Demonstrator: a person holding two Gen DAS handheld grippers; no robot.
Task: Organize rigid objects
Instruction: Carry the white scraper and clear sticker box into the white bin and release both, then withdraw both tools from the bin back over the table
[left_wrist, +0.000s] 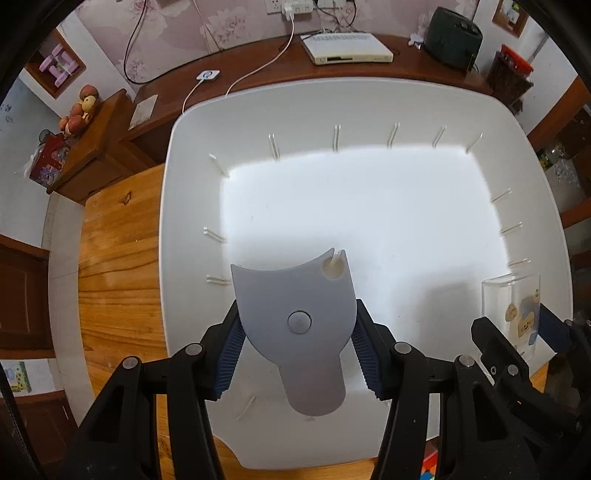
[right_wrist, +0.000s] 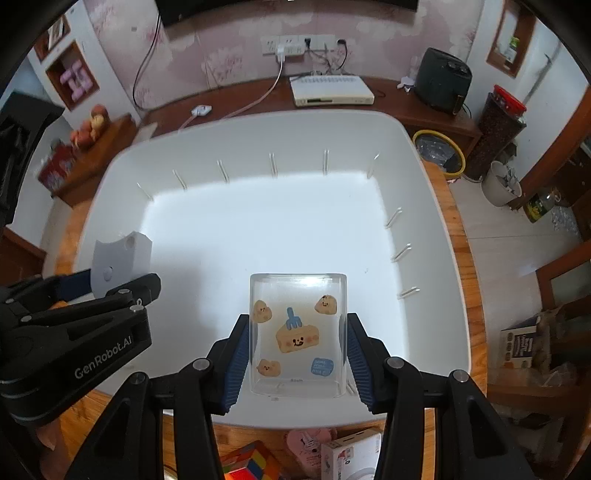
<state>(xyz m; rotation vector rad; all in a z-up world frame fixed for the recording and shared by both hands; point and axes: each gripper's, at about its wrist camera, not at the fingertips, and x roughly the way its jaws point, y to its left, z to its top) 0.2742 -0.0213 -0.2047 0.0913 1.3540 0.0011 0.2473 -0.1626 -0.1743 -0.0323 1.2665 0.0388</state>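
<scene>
Right wrist view: right tool (right_wrist: 295, 354) grips clear cup (right_wrist: 297, 332), left tool (left_wrist: 297, 350) grips grey scraper (left_wrist: 295, 317), both above white bin (right_wrist: 436, 229) for stowing.

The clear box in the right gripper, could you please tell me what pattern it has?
Tan cartoon faces and a blue label on the clear box, best in the right wrist view.

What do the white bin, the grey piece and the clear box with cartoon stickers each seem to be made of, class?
White bin: likely moulded plastic, smooth and slightly glossy, with rounded corners and thin moulded ribs on its walls.
Grey piece: probably matte plastic, flat, evenly coloured, no shine.
Clear box: transparent plastic or acrylic; the bin floor shows through it. Glass cannot be ruled out.
</scene>
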